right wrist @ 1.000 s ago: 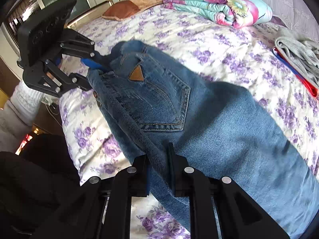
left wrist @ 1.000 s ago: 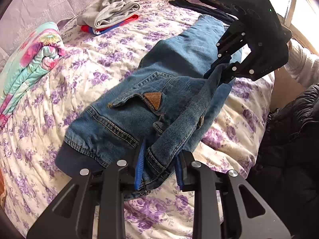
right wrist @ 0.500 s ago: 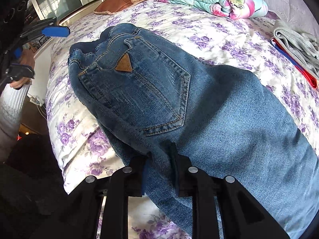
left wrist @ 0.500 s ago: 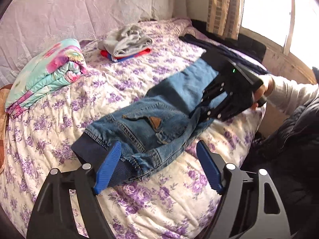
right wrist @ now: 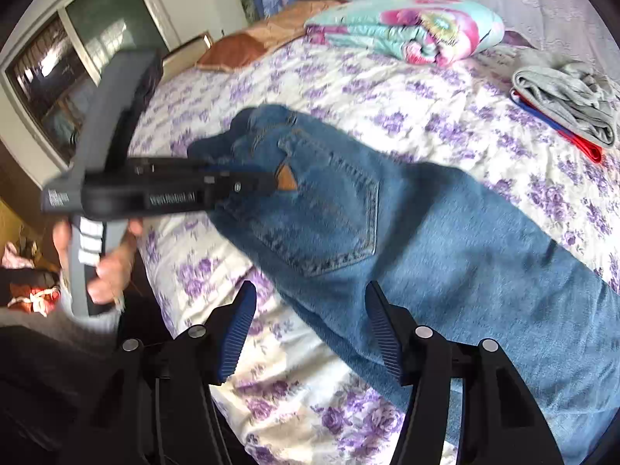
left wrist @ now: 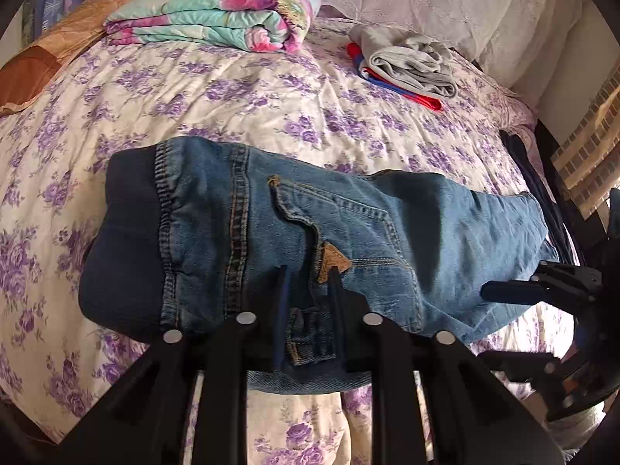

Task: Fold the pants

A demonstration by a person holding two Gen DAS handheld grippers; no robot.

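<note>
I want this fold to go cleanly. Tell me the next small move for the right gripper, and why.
Probably close the right gripper on the near edge of the jeans. It is open, with that denim edge lying between its fingers, while the left gripper is shut on the waist end beside the pocket patch. A second grip would likely let both ends lift together for the fold.

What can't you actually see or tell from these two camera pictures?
- Leg ends of the blue denim jeans: cut off by the right wrist view's lower right edge.
- Red and blue cloth under the folded grey garment: mostly covered.
- Left gripper: motion-blurred in the right wrist view.
- Floral bedspread beneath the jeans: hidden.
</note>
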